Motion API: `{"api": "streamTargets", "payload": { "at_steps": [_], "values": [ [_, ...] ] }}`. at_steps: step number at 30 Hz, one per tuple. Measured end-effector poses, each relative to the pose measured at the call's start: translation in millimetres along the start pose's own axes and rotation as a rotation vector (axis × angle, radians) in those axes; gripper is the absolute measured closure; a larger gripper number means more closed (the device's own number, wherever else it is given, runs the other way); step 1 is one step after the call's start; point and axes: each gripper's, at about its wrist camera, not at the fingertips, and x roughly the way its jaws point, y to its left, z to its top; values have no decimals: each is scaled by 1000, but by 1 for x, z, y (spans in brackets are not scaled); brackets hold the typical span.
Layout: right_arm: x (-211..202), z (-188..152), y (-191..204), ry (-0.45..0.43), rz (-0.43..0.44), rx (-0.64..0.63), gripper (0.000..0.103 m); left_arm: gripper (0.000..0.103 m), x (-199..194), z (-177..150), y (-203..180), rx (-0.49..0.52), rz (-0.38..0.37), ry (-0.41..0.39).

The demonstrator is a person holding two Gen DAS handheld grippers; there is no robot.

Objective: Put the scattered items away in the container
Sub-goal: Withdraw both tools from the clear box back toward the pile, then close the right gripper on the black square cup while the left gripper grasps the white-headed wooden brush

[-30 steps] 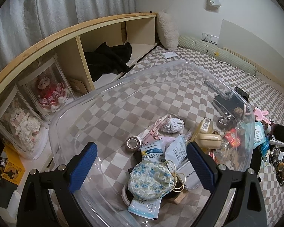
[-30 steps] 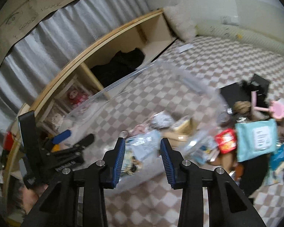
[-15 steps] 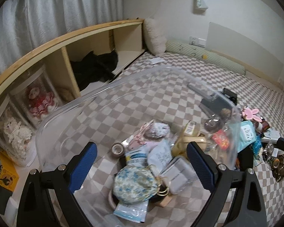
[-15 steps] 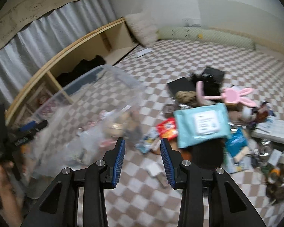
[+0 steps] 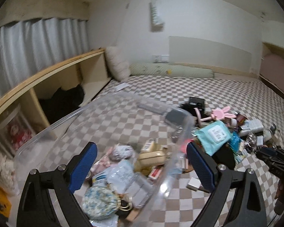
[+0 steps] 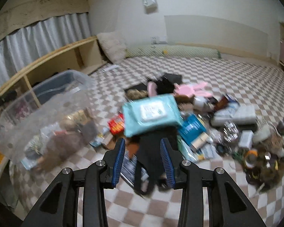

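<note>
We note left claw (image 5: 141, 167) wide, empty, over clear container (image 5: 47, 132). Right claw (image 6: 143, 160) narrow, empty, above black item (image 6: 151, 151) beside teal wipes pack (image 6: 151, 113).

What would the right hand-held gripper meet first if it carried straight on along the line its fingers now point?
Most likely the black item lying between and just beyond the right hand-held gripper, with the teal wipes pack right behind it. The picture is blurred, so depth is uncertain.

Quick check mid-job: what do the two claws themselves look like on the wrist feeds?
Both match: the left claw and right claw have black angular plastic fingers with triangular cut-outs, silver round bolts at the joints, and blue ribbed pads on the inner faces. No cables or markings show.
</note>
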Motion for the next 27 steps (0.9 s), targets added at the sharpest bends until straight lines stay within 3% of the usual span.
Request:
{"api": "streamTargets", "payload": {
  "at_steps": [7, 13, 19, 27],
  "values": [
    [11, -34, -27, 53, -85, -17, 64, 7, 3, -11, -53, 108, -90, -4],
    [16, -58, -38, 93, -99, -32, 64, 7, 12, -35, -105, 228, -161, 21],
    [22, -74, -43, 121, -87, -30, 64, 7, 38, -65, -144, 328, -205, 96],
    [31, -89, -35, 145, -99, -121, 64, 7, 94, -102, -149, 258, -228, 288]
  ]
}}
